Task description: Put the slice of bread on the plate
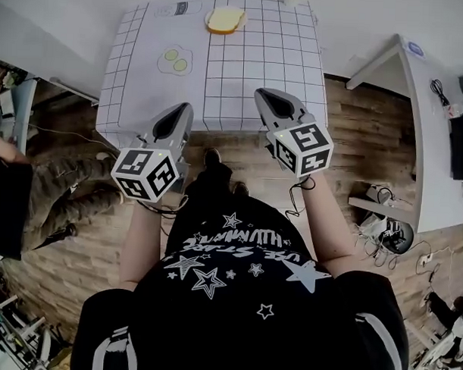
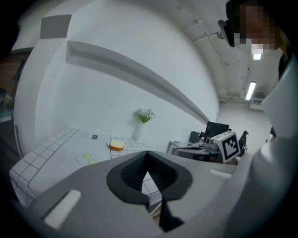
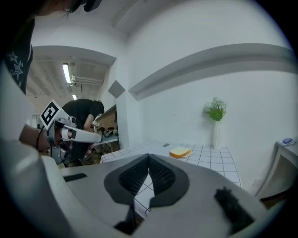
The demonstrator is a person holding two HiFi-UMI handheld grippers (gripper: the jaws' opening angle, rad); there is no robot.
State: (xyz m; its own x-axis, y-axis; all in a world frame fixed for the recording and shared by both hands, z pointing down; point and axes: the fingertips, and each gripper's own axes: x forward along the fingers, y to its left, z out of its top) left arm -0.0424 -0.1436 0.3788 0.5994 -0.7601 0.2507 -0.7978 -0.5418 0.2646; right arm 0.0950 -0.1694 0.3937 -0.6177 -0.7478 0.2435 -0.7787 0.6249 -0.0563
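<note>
Faces white gridded bench (image 1: 258, 67) on wood floor (image 1: 369, 147), bread slice (image 1: 225, 19) at far edge; holds left tongs (image 1: 186, 108) and right tongs (image 1: 261, 93) closed, empty

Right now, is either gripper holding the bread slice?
No: the bread slice lies at the table's far end, apart from the left gripper and right gripper.

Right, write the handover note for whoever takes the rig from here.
Left tool: shut, empty, in the air by the table's near edge.
Right tool: shut, empty, alongside it.
Slice of bread: at the table's far edge, apparently lying on the plate.
Done: the bread looks placed.
Left: probably nothing; just confirm it sits fully on the plate.
</note>
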